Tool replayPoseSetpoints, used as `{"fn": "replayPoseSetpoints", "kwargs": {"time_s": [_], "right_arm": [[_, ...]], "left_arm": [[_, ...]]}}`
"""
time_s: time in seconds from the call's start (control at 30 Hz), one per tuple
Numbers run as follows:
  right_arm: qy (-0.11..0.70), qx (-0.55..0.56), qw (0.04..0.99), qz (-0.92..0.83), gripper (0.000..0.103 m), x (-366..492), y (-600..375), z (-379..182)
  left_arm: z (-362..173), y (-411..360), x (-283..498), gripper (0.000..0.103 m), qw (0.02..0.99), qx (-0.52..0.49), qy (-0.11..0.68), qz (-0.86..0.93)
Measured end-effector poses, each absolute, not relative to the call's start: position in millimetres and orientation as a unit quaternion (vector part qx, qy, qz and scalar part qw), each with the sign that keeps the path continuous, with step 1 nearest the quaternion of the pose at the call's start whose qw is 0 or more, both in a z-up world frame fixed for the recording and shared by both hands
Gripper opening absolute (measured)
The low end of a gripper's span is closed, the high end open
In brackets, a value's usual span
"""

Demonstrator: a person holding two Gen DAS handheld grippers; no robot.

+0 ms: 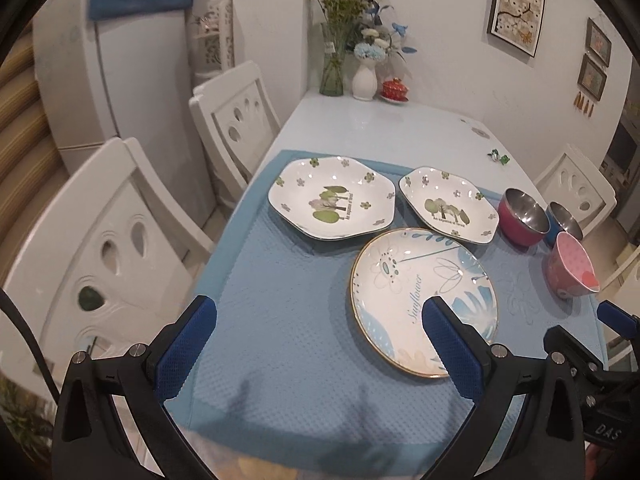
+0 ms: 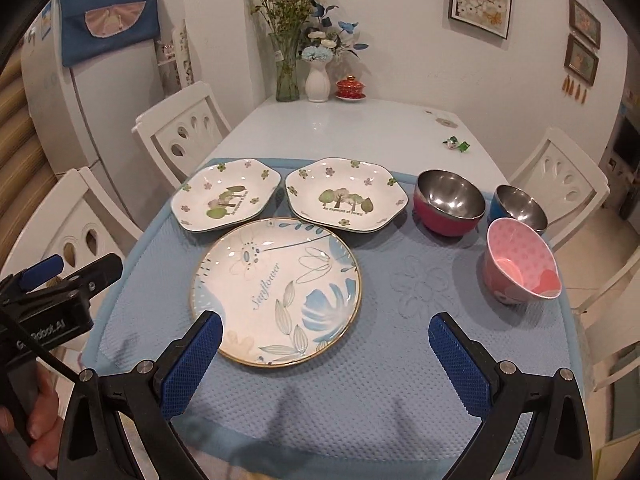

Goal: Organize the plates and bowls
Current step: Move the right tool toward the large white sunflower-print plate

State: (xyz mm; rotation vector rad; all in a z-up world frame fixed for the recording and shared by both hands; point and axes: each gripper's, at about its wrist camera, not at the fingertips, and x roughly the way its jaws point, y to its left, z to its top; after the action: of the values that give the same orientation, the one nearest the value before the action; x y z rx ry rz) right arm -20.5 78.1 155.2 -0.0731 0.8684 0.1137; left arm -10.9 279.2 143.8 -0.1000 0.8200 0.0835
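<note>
Nothing stacked yet — three plates and three bowls spread singly over the blue mat (image 2: 360, 380) on the counter (image 2: 340, 128). Nearest lies the round plate (image 2: 276, 292), flat, no long axis to speak of, just ahead of both grippers. Seen from the right gripper (image 2: 325, 346), sits ahead and to the left, its near rim touching the line of the left finger (image 2: 192, 364). Seen from the left gripper (image 1: 320, 340), sits ahead and to the right, partly behind the right finger (image 1: 452, 348). Both pairs of fingers spread wide, holding nothing, hovering over the mat's near edge. Behind the round plate, two six-sided plates (image 2: 226, 198) (image 2: 346, 196) side by side; off to the right, the red bowl (image 2: 448, 202), blue bowl (image 2: 520, 206) and pink bowl (image 2: 522, 266) — clearly on the right gripper's side. Probably either gripper for the round plate, with a slight turn inward.
</note>
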Motion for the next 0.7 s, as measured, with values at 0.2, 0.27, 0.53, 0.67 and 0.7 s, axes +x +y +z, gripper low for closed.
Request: {"fn": "replayPoseSetpoints", "kwargs": {"time_s": [0.2, 0.27, 0.53, 0.67, 0.7], "right_arm": [[0.445, -0.038, 0.894, 0.035, 0.103, -1.7, 79.8, 141.5], [0.455, -0.041, 0.889, 0.027, 0.103, 4.8, 80.4, 135.6], [0.487, -0.028, 0.873, 0.021, 0.095, 33.0, 67.7, 110.7], [0.504, -0.005, 0.863, 0.03, 0.094, 44.7, 59.2, 102.6], [0.508, -0.005, 0.861, 0.029, 0.094, 46.8, 58.0, 99.5]], "left_arm": [[131.6, 277.0, 10.7, 0.103, 0.911, -0.044, 0.41, 0.018], [125.6, 276.7, 15.9, 0.102, 0.906, -0.047, 0.42, 0.006], [109.1, 278.4, 35.3, 0.102, 0.892, -0.05, 0.45, -0.007], [103.3, 281.7, 42.8, 0.102, 0.887, -0.059, 0.458, -0.009], [101.5, 281.4, 44.9, 0.102, 0.886, -0.062, 0.459, -0.011]]}}
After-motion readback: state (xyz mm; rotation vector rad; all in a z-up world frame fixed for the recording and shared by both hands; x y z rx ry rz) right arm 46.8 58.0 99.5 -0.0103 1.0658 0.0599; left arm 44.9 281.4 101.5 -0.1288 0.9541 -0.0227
